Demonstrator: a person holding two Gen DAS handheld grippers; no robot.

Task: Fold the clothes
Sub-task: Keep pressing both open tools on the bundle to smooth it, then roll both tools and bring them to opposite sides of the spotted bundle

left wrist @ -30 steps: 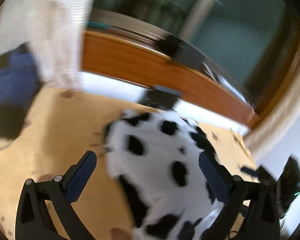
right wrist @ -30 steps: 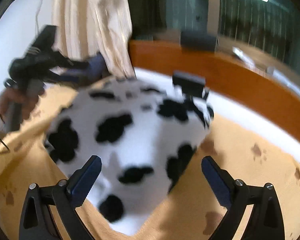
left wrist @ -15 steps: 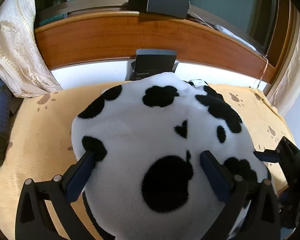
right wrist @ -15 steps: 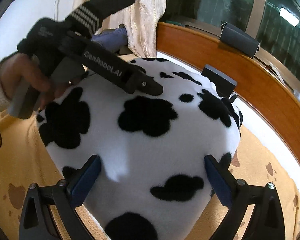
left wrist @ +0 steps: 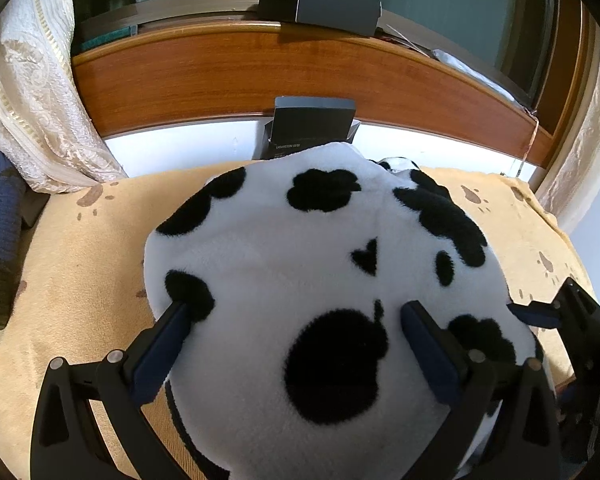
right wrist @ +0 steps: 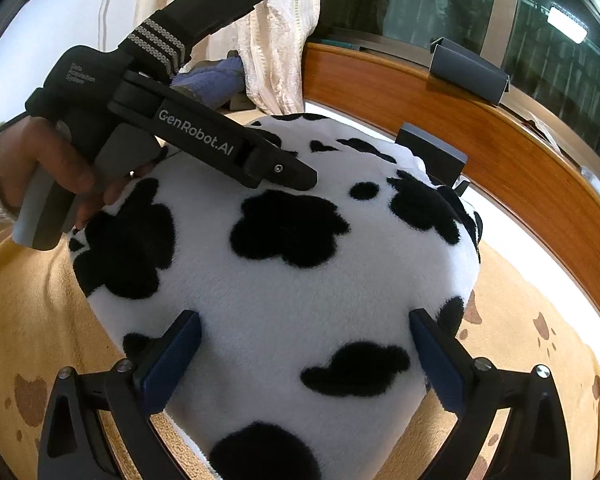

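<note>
Fleece in a black-and-white cow print is bunched into a rounded heap on a tan blanket with brown paw prints, filling the middle of both wrist views. The left gripper is seen with its blue-padded fingers spread wide, both tips lying against the top of the heap without pinching it. The right gripper is likewise held with its fingers spread apart over the fleece, nothing being clamped between them. In the right wrist view the left gripper appears at 10 o'clock, gripped by a hand, its nose resting on the heap. A dark box stands at 12 o'clock just behind the garment, against a wooden ledge. A cream curtain hangs at 10 o'clock.
</note>
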